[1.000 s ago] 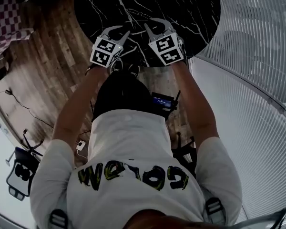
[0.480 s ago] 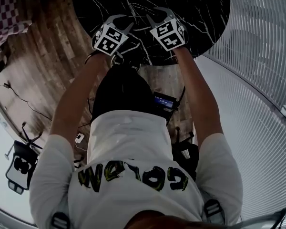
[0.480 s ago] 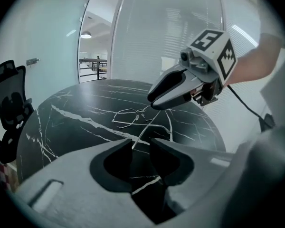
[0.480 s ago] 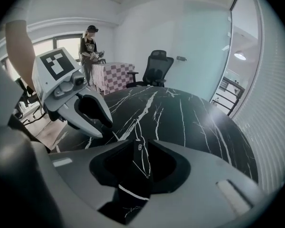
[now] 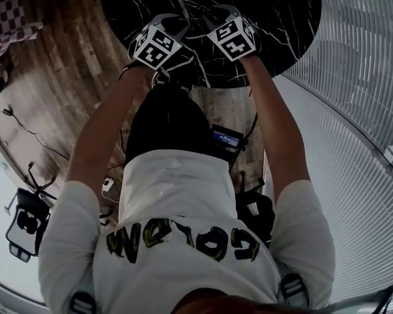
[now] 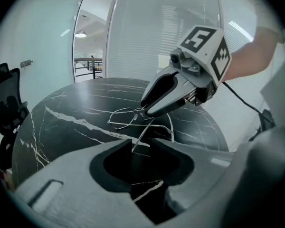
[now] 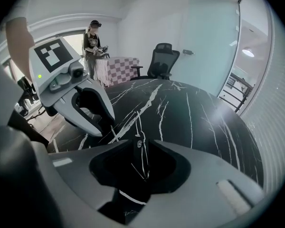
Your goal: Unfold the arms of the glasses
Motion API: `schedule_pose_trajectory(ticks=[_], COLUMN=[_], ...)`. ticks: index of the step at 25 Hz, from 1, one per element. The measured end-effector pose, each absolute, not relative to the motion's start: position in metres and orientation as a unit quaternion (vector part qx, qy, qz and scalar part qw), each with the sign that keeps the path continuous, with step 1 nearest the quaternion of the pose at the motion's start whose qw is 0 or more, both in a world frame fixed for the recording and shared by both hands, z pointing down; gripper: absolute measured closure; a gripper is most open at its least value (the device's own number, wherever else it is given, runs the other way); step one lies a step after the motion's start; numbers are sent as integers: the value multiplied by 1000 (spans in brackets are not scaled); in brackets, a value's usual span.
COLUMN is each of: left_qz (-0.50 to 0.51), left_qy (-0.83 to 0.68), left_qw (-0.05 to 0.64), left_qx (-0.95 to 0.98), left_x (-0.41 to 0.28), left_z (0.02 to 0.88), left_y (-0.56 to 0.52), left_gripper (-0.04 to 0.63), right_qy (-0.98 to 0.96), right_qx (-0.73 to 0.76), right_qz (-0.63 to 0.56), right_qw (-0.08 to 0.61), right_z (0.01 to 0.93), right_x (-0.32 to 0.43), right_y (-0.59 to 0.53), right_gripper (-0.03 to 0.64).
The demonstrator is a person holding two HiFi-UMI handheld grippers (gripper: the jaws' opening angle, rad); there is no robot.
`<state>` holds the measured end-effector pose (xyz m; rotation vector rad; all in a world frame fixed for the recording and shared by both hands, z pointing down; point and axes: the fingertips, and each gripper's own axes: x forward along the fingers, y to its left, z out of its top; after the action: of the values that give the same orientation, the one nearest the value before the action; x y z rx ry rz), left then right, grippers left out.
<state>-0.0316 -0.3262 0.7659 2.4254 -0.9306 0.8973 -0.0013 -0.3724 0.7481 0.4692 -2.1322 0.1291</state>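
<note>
Left gripper (image 6: pixel 141 144) and right gripper (image 7: pixel 141 145) jaws just opened, straddling glasses (image 6: pixel 134 116).

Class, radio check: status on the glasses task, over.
Left gripper and right gripper open, jaws just opened, thin glasses wire in each gap, unpressed. Glasses lying on black table. Nothing in the way.

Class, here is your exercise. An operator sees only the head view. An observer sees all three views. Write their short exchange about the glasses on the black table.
Operator: From the head view I can't make out the glasses. Where are they?
Observer: The left gripper view shows thin wire-framed glasses lying on the black marble table.
Operator: Is the left gripper clamping one arm?
Observer: No. The left gripper has just been opening its jaws. One arm's tip sits between them, with a gap beside it.
</note>
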Motion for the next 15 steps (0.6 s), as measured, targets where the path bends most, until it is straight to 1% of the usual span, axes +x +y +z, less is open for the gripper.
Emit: schedule_pose_trajectory(ticks=[3,12,15], left_qz=[308,276,267], left_qy=[-351,-377,-382], left_qw=[199,265,296], left_qx=[862,844,834], left_x=[-29,-3,1], left_z=[758,751,754], left_y=[-326,-310,-308], left_gripper=[463,463,463], right_qy=[-865,-863,-863], right_qx=[191,195,196], right_qz=[52,47,46], right_qw=[461,463,464], right_z=[751,753,752], right_x=[-1,1,0], right_y=[-373,-378,-376], right_gripper=[520,568,580])
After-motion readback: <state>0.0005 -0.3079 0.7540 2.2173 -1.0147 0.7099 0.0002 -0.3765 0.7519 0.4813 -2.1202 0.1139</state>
